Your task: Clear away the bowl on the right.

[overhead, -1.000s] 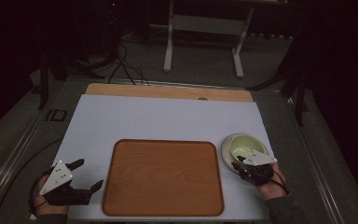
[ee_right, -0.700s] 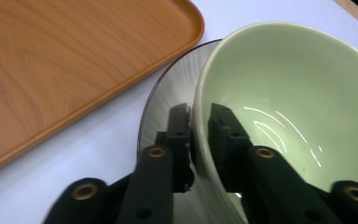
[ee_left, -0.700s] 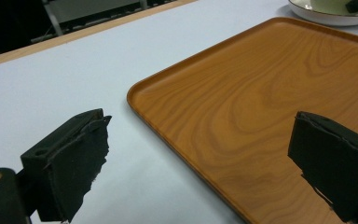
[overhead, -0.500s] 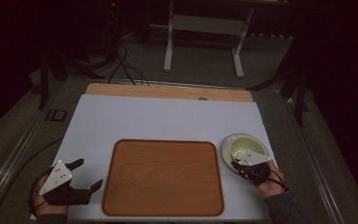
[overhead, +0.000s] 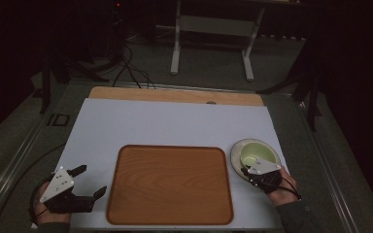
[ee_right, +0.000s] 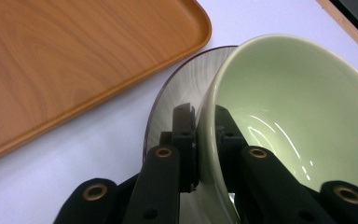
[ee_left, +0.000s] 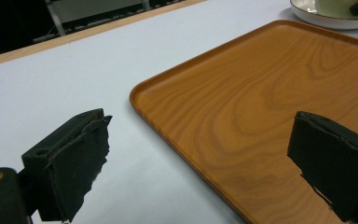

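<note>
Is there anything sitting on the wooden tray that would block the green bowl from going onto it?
Nothing visible does. The wooden tray is bare, and the green bowl, gripped by the right tool, sits on a plate right beside it.

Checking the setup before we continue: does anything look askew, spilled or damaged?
Nothing stands out. The pale green ceramic bowl sits on its grey plate, its wall clamped by the right gripper; the wooden tray is bare and square.

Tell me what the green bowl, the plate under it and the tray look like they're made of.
Bowl: probably glazed ceramic, glossy with bright reflections. Plate: likely glazed ceramic too, greyish streaks and a dark rim. Tray: wood-grain surface, satin sheen; real wood or printed laminate, hard to tell.
</note>
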